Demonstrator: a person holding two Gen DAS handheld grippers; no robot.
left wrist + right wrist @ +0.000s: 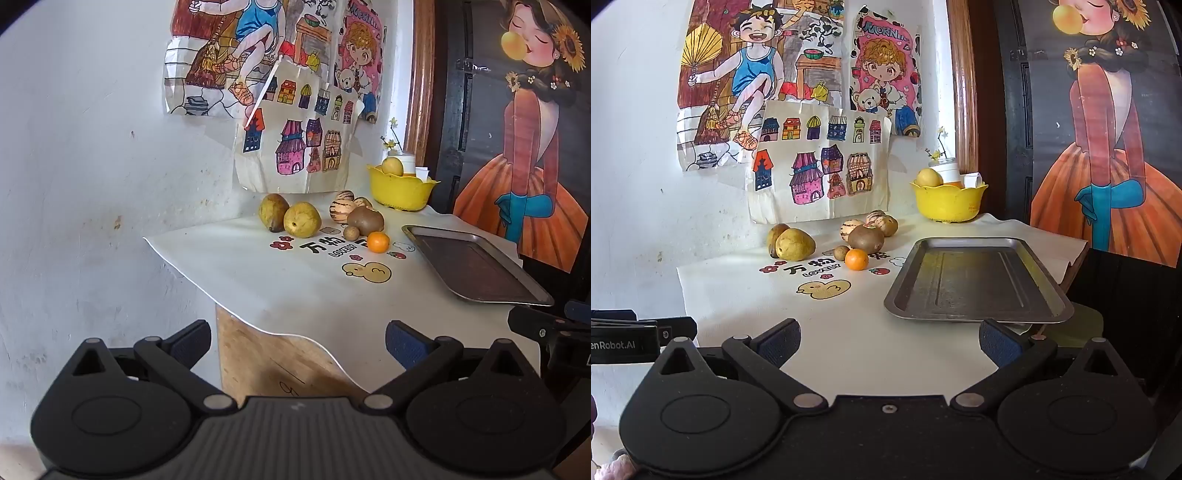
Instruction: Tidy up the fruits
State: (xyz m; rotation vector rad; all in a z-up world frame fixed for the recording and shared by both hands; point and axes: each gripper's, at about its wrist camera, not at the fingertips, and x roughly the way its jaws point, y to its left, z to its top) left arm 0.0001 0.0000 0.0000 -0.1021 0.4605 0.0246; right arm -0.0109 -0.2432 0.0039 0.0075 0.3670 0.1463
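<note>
Fruit lies at the back of the white-covered table point(280, 280): two yellow-green pears point(301, 219) point(794, 243), striped melons point(341, 211) point(877, 220), a brown kiwi point(365, 219) point(866, 238), a small brown fruit point(351, 233) point(841, 253) and a small orange point(378, 242) point(857, 259). A metal tray point(476, 264) point(975, 280) lies at the right, with nothing in it. My left gripper point(298, 345) is open and empty, short of the table's near left edge. My right gripper point(890, 341) is open and empty over the near edge, in front of the tray.
A yellow bowl point(400, 190) point(947, 203) holding a yellow fruit and small containers stands at the back right corner. Drawings hang on the wall behind. A dark door with a poster point(1108, 147) is at the right. The right gripper's body point(550, 332) shows at the left view's right edge.
</note>
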